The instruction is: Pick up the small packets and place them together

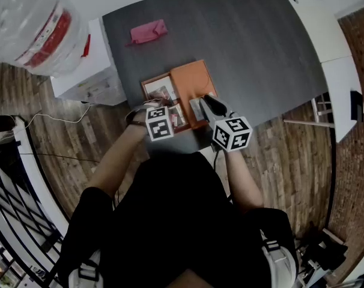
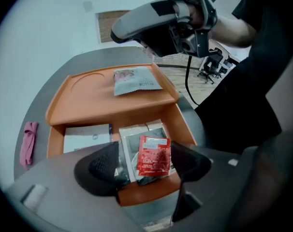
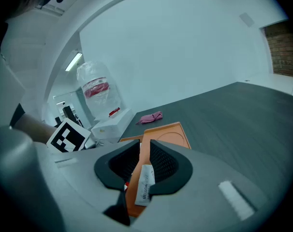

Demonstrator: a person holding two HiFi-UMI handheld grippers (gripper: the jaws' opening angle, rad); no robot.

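An orange tray (image 1: 191, 77) with a flat half and compartments lies on the dark grey table. In the left gripper view, a red packet (image 2: 153, 155) rests on silvery packets (image 2: 132, 149) in the near compartment. My left gripper (image 2: 146, 163) points down over it, open, its pads either side of the red packet and not pressing. A white and pink packet (image 2: 136, 79) lies flat on the tray's flat half. In the right gripper view, my right gripper (image 3: 143, 161) hovers just above this packet (image 3: 145, 182), jaws a narrow gap apart, nothing pinched.
A pink cloth (image 1: 148, 32) lies on the table beyond the tray. A white box (image 1: 89, 71) and a clear plastic bag (image 1: 32, 26) stand off the table's left edge. A pale card (image 2: 86, 137) fills the tray's other compartment. The tray sits at the table's near edge.
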